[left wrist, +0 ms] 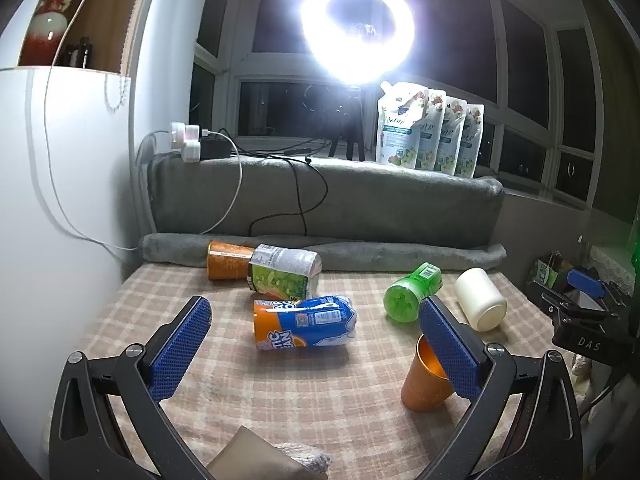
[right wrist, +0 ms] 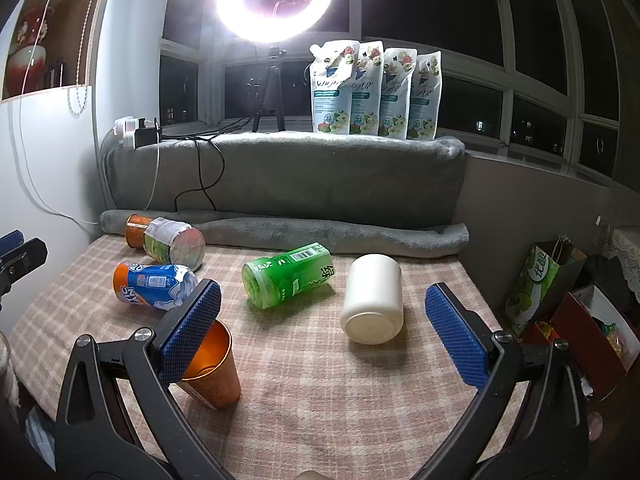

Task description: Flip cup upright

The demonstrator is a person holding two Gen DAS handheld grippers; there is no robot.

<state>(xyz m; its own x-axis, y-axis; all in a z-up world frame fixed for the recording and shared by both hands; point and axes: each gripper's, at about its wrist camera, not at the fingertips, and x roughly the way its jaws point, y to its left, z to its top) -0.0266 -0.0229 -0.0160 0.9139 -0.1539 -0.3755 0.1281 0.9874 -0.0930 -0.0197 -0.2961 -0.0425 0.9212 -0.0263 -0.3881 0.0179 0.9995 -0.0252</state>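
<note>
An orange cup (left wrist: pixel 424 380) stands upright on the checked cloth, mouth up; in the right wrist view the orange cup (right wrist: pixel 216 368) sits behind that gripper's left finger. A cream cup (left wrist: pixel 480 300) lies on its side, base toward me; it also shows in the right wrist view (right wrist: pixel 374 300). My left gripper (left wrist: pixel 316 344) is open and empty, its right finger in front of the orange cup. My right gripper (right wrist: pixel 324 328) is open and empty, with the cream cup beyond its fingertips.
Lying on the cloth are a green bottle (right wrist: pixel 288 274), a blue-orange bottle (left wrist: pixel 304 322), a green-label bottle (left wrist: pixel 284 272) and an orange can (left wrist: pixel 226 260). A grey rolled blanket (right wrist: pixel 320 232) borders the back. Detergent pouches (right wrist: pixel 376 88) and a ring light (left wrist: pixel 356 28) stand behind. Boxes (right wrist: pixel 576 312) sit at right.
</note>
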